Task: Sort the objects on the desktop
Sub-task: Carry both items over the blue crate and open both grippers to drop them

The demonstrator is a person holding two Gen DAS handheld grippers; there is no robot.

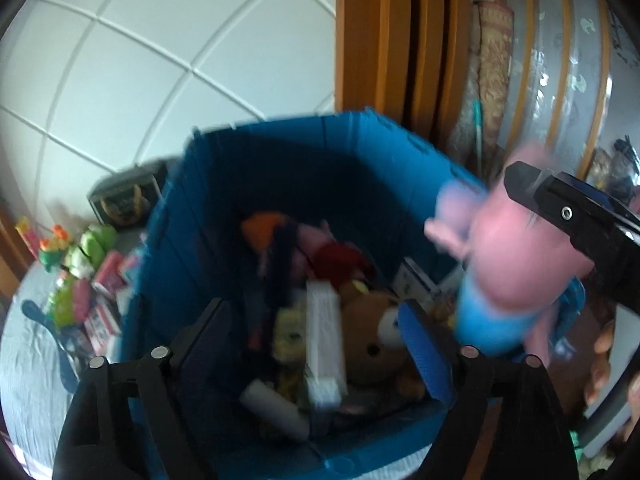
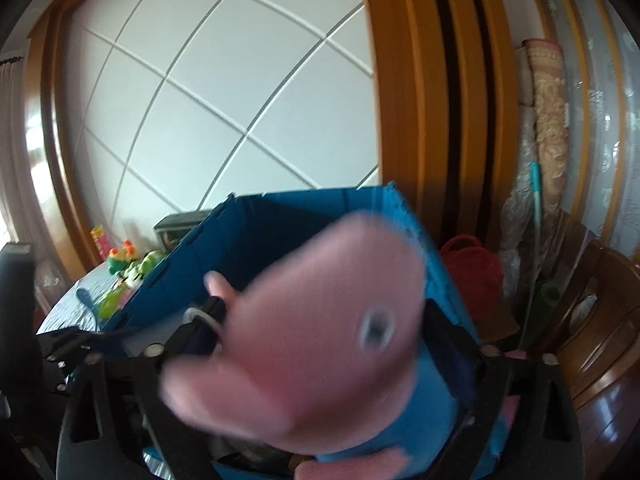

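My right gripper [image 2: 320,336] is shut on a pink pig plush in a blue shirt [image 2: 320,344], held over the blue crate [image 2: 320,216]. In the left wrist view the same plush [image 1: 516,264] hangs at the crate's right rim [image 1: 440,152], held by the right gripper [image 1: 560,216]. My left gripper [image 1: 316,328] is open and empty above the crate, which holds a brown bear [image 1: 372,344], white boxes [image 1: 324,332], a red plush [image 1: 340,256] and other toys.
Green toys [image 1: 92,244] and pink boxes [image 1: 108,276] lie on the grey table left of the crate. A small dark box [image 1: 124,196] stands behind them. A red bag [image 2: 476,268] and rolled rugs [image 2: 548,128] stand at the right.
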